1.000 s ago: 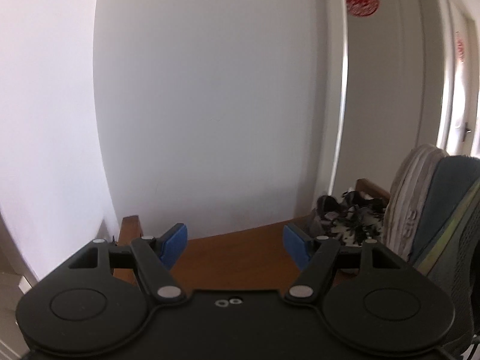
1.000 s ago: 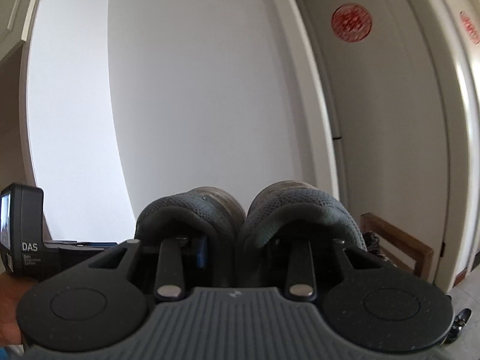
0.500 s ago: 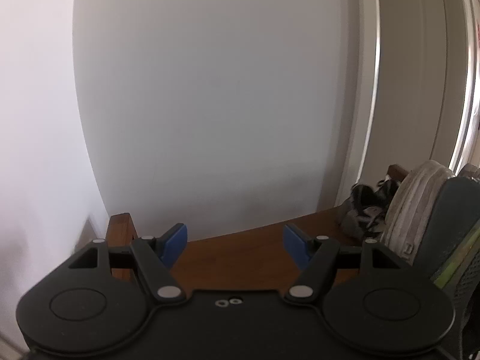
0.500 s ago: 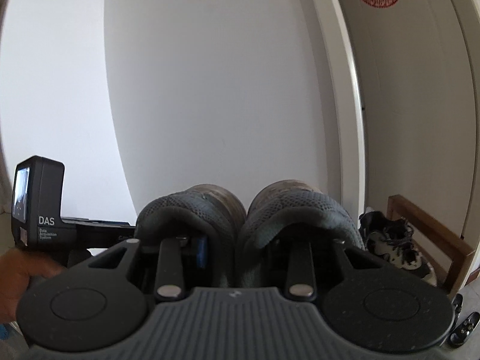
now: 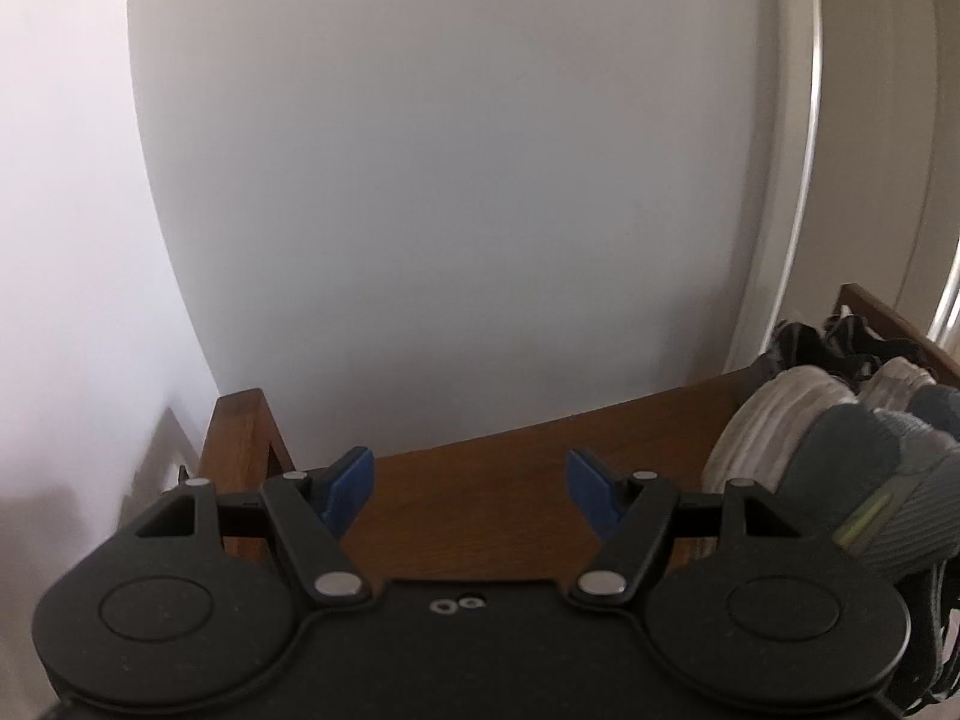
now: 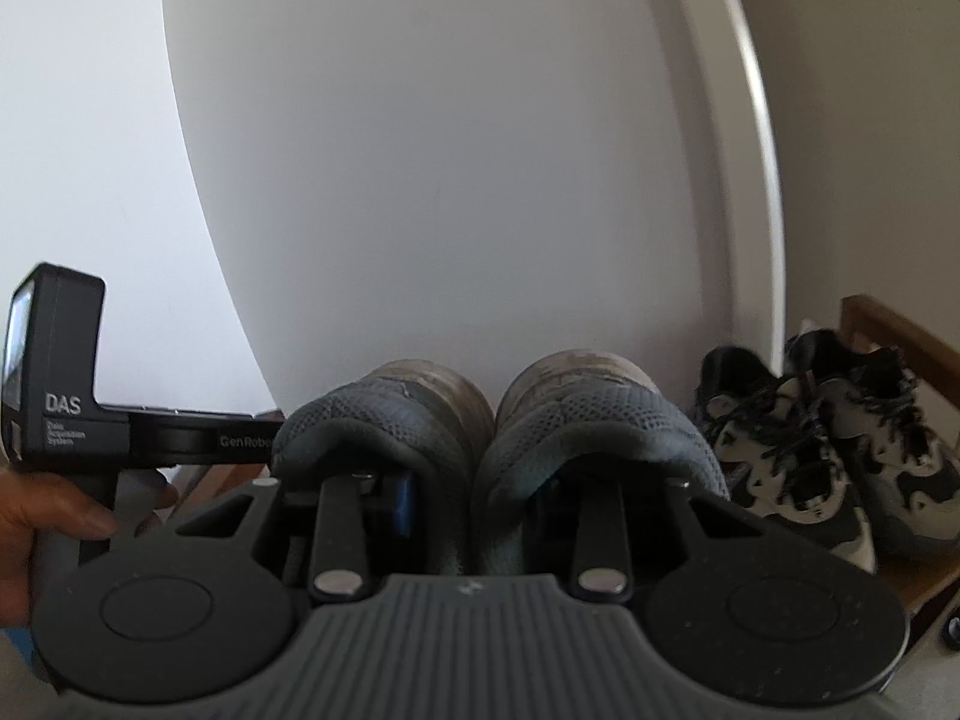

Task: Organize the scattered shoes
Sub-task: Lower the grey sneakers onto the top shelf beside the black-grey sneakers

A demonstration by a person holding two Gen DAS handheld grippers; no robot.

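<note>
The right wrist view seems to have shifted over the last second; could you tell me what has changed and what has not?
Both views have sunk toward the wooden shoe rack: the black-and-grey sneakers now show fully. The right gripper stays shut on the grey shoe pair; the left gripper stays open and empty.

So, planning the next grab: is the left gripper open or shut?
Open. The left gripper shows its blue pads wide apart with only the bare wooden shelf between them.

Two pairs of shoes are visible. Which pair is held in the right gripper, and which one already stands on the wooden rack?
The plain dark grey mesh pair is held in the right gripper. The black-and-grey laced pair stands on the wooden rack, further right.
</note>
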